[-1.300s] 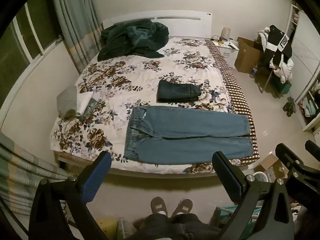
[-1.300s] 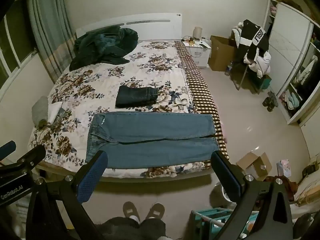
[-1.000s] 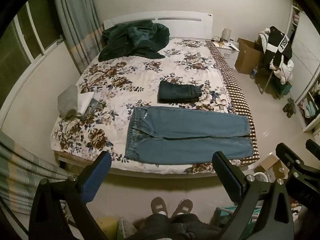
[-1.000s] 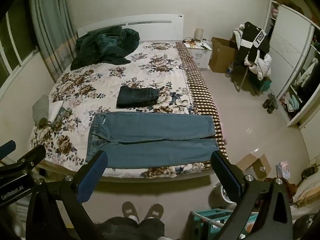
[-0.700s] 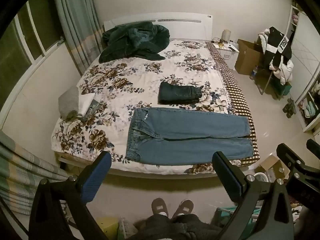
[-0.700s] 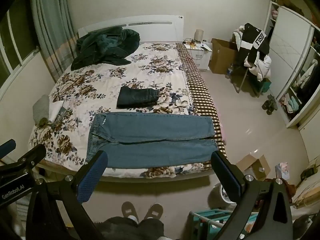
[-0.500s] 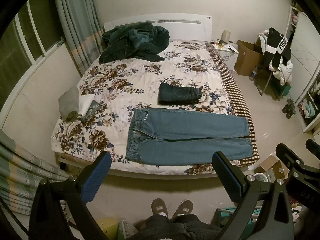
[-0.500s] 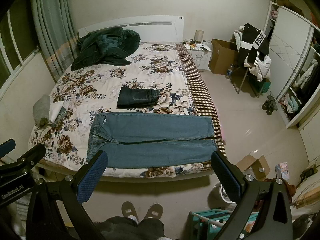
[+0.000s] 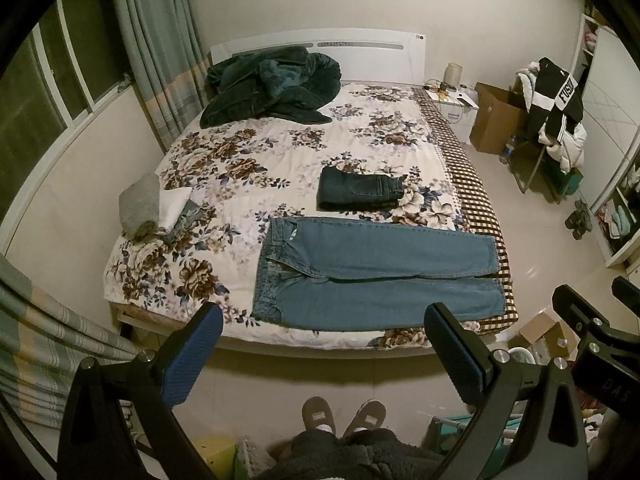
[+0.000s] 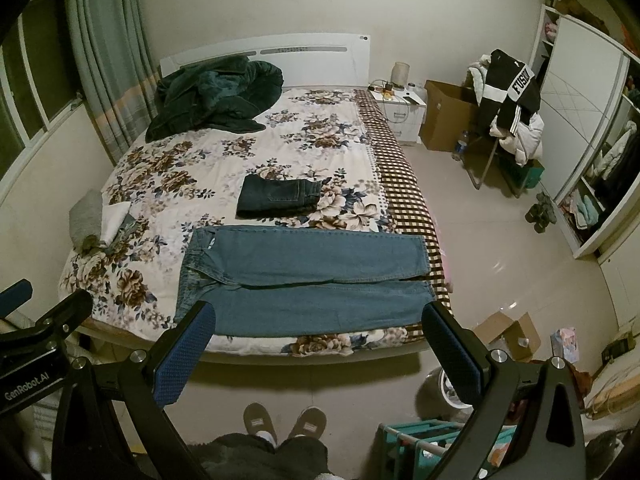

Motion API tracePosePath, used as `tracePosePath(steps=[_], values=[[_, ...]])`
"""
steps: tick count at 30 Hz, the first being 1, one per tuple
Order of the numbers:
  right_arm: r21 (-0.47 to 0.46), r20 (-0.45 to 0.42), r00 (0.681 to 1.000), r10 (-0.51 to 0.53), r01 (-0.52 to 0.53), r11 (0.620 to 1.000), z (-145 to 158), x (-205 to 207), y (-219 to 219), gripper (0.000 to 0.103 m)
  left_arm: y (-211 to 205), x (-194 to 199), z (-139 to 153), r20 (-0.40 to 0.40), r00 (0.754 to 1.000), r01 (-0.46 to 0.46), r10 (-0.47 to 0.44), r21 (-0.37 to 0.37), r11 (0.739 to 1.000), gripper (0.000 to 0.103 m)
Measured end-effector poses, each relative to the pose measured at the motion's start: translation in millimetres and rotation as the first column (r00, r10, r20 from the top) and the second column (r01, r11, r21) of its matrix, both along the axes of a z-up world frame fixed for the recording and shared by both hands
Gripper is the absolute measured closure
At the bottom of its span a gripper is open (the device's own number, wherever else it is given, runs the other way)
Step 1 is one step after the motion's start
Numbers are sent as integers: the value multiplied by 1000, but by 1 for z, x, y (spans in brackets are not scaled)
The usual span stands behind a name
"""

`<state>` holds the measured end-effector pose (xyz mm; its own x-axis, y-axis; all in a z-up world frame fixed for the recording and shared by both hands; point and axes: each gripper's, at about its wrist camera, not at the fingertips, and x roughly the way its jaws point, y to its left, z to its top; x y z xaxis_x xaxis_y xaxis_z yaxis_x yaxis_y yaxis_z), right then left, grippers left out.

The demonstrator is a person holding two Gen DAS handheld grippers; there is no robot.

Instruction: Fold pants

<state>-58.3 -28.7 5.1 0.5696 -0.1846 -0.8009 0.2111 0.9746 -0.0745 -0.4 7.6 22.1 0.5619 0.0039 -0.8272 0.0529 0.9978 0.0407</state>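
Note:
Blue jeans (image 9: 376,276) lie flat along the near edge of the floral bed (image 9: 240,160), waistband left, legs to the right. They also show in the right wrist view (image 10: 304,280). A folded dark pair of pants (image 9: 358,190) lies just behind them, also seen in the right wrist view (image 10: 278,196). My left gripper (image 9: 324,354) is open and empty, held above the floor in front of the bed. My right gripper (image 10: 316,354) is open and empty, at the same distance from the bed.
A dark green blanket (image 9: 272,84) is heaped at the headboard. Grey and white folded cloths (image 9: 156,208) lie at the bed's left edge. A cardboard box (image 10: 506,334) and teal rack (image 10: 420,444) stand on the floor at right. My slippered feet (image 9: 344,420) are below.
Both views have shifted slightly; the bed sits a little lower in frame. The jeans and the grippers' jaws are unchanged.

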Motion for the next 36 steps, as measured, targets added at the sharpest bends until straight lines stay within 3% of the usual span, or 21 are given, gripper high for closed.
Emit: tracePosePath(steps=[9, 18, 29, 36], values=[[0, 3, 1000, 2, -2, 1000, -3, -3, -2, 0, 0, -1, 0, 3, 1000, -1, 1, 0, 1000, 0], [0, 3, 1000, 3, -3, 1000, -3, -5, -5, 0, -3, -3, 21, 5, 1000, -1, 1, -1, 1000, 0], [0, 5, 1000, 4, -4, 1000, -8, -3, -7, 0, -5, -4, 28, 5, 1000, -9, 9, -3, 1000, 0], [2, 0, 1000, 3, -3, 1000, 3, -13, 5, 0, -2, -5, 26, 2, 1000, -11, 11, -4, 1000, 0]])
